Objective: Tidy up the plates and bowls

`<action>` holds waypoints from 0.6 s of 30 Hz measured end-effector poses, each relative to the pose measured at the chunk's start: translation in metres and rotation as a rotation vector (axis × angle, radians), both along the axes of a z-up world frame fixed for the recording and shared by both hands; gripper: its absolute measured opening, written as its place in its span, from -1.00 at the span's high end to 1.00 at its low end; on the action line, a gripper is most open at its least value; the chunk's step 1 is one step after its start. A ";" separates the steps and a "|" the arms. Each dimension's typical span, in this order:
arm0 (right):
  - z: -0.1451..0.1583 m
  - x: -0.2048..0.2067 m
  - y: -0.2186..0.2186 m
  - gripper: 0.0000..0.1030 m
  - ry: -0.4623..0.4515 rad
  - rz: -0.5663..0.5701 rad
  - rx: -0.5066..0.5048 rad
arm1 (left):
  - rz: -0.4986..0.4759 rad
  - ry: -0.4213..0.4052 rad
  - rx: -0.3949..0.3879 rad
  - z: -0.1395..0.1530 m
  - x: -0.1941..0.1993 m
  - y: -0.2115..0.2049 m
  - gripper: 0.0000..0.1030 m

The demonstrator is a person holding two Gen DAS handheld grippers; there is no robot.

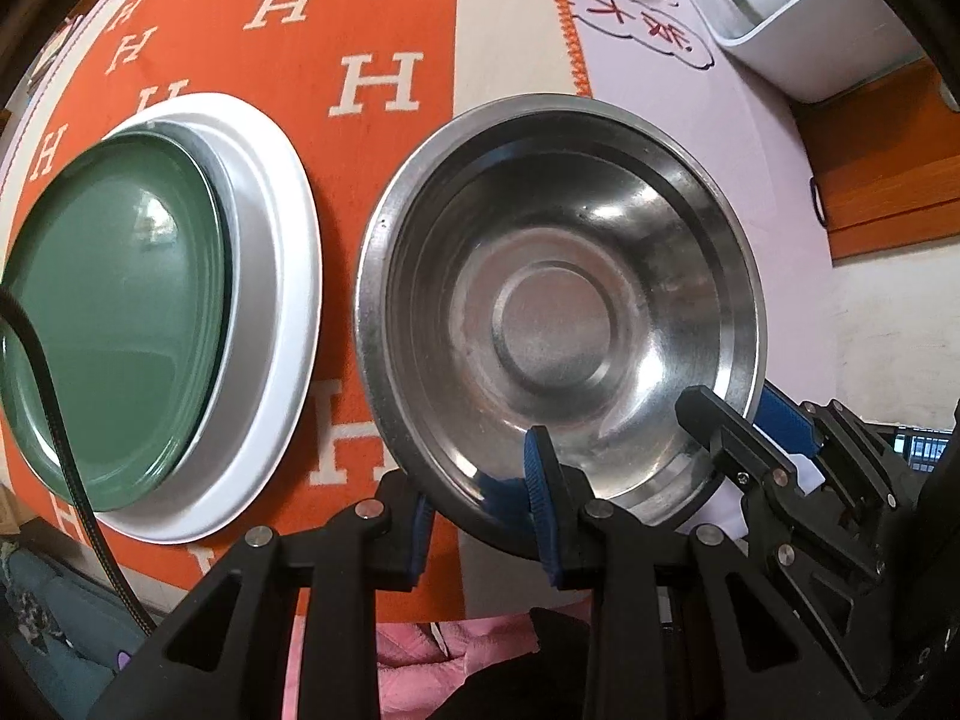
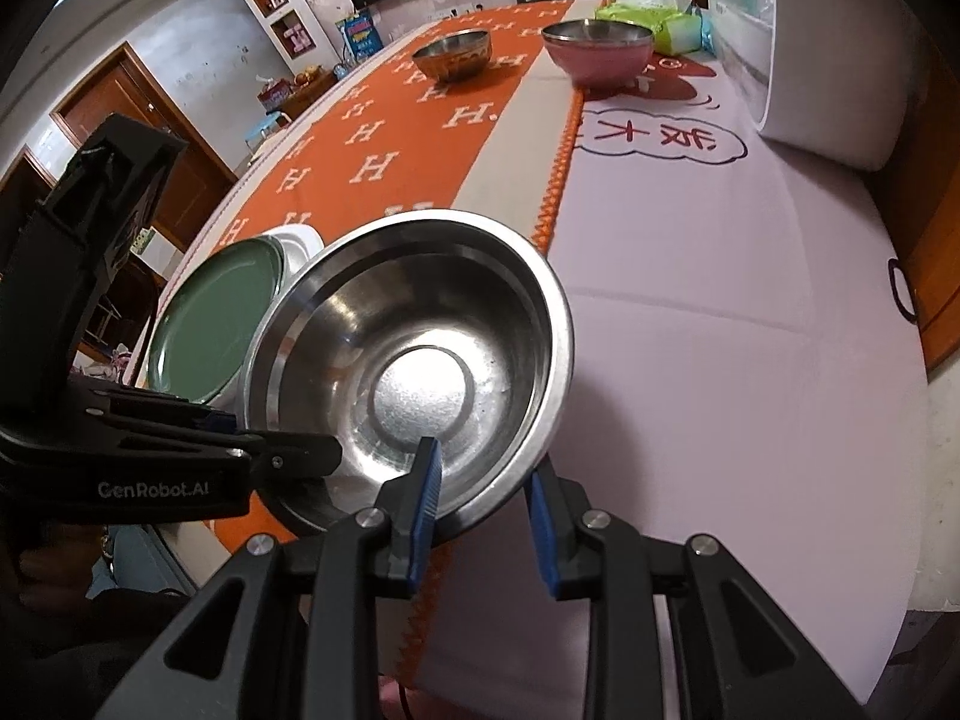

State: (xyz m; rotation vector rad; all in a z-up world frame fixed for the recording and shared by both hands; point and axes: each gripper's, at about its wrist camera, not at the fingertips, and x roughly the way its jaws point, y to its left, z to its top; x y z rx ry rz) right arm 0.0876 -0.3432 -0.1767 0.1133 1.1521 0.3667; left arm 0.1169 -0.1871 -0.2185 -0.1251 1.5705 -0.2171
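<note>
Stainless steel fills both views: a shallow steel bowl point(image 1: 558, 312) is gripped by both claws at once. The left claw point(image 1: 480, 516) points steeply down, its blue pads nearly together on the bowl's near rim, one pad inside and one outside. The right claw point(image 2: 486, 510) also angles down and pinches the rim in the same way; in the left wrist view it comes in from the right edge. The bowl sits tilted, over the seam between the orange cloth point(image 1: 372, 30) and the pale pink cover point(image 2: 720, 360) on the surface; whether it touches them I cannot tell. Its inside is shiny and scuffed, with a raised round centre. Just beside it a green plate point(image 1: 114, 324) lies on a white plate point(image 1: 288, 312).
</note>
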 end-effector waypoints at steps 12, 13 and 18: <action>-0.005 0.005 -0.001 0.43 0.017 -0.014 -0.035 | -0.029 0.013 -0.004 -0.012 0.016 -0.017 0.43; -0.003 0.005 0.000 0.42 0.010 -0.011 -0.037 | -0.038 0.014 0.001 -0.012 0.018 -0.019 0.39; -0.001 0.007 0.004 0.41 0.007 0.001 -0.054 | -0.079 0.004 0.022 -0.012 0.017 -0.021 0.29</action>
